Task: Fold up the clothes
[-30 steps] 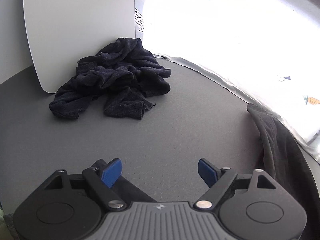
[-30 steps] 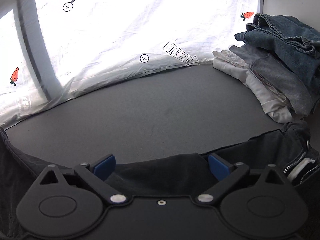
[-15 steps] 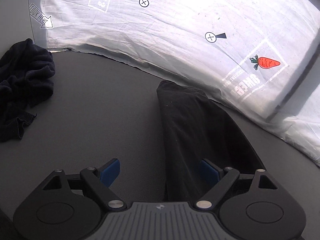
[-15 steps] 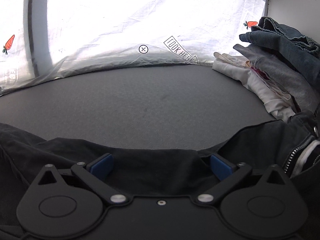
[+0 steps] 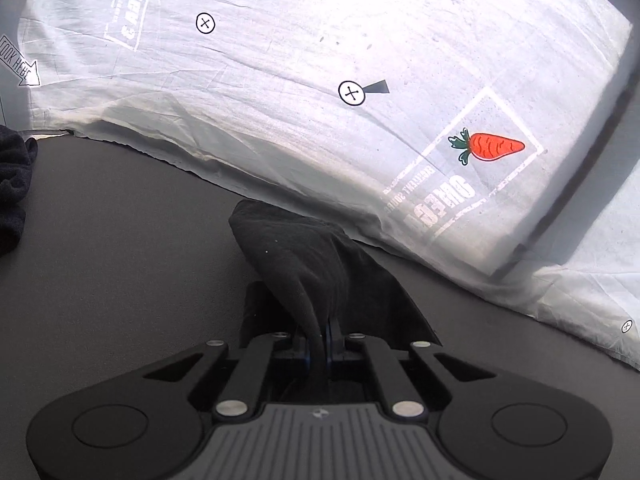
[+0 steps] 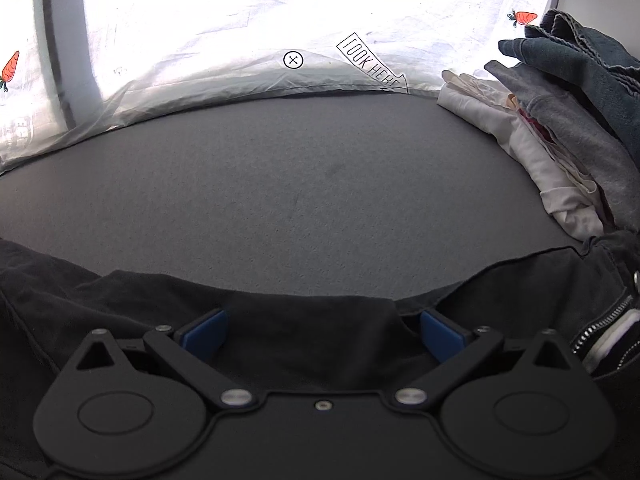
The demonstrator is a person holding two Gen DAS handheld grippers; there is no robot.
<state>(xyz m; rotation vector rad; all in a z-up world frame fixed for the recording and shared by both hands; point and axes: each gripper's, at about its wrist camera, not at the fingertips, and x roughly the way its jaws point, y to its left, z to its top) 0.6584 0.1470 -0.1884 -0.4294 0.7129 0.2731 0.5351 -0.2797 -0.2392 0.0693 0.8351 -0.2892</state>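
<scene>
A pair of black trousers lies on the grey table. In the left wrist view my left gripper [image 5: 323, 336] is shut on a trouser leg [image 5: 304, 256], and the cloth bunches up ahead of the closed jaws toward the white sheet. In the right wrist view my right gripper [image 6: 322, 330] is open, with its blue pads [image 6: 204, 334] resting over the black trousers [image 6: 312, 328] near the waist. A metal zipper [image 6: 600, 324] shows at the right edge.
A stack of folded clothes [image 6: 560, 128], white, grey and denim, sits at the right of the table. A crumpled dark garment [image 5: 12, 184] lies at the far left. A white printed sheet [image 5: 360, 80] hangs behind the grey table [image 6: 300, 192].
My left gripper swung right from the crumpled dark garment to the trouser leg and shut on it. My right gripper stayed open over the trousers, shifting slightly.
</scene>
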